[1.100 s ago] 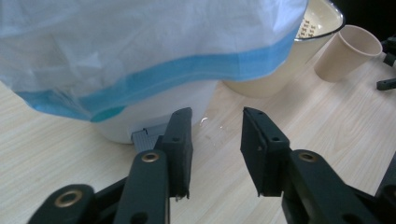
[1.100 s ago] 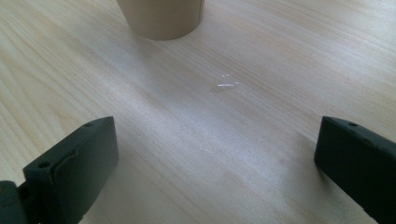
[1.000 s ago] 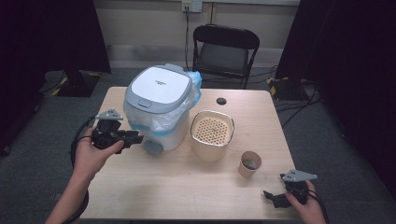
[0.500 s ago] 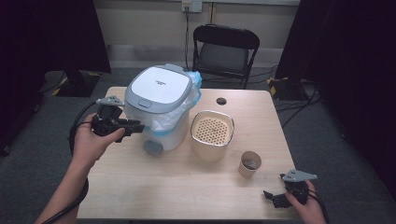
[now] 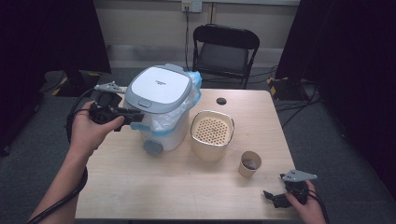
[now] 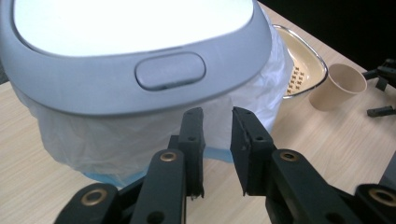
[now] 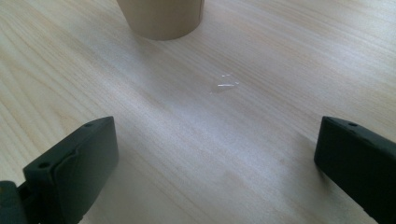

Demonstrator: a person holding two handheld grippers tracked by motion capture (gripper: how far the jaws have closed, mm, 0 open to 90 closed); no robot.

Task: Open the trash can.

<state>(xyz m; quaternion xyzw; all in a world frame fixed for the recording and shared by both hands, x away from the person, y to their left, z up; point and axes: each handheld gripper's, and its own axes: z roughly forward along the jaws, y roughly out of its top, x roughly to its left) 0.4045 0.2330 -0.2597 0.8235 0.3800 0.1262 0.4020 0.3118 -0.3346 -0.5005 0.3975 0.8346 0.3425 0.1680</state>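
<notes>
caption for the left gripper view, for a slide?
Left claw, jaws narrowly apart and just closing with nothing between, faces the lidded bin.

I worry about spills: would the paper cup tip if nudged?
Probably. The paper cup looks light and thin-walled, narrower at its base, so a push near the rim could topple it. Something dark sits inside, likely little weight. It stands free on the table.

Left gripper [image 5: 133, 115]: held level above the desk's left edge, jaws just closing, narrow gap, nothing between. Right gripper [image 5: 275, 198]: rests at the near right corner, jaws wide apart.
</notes>
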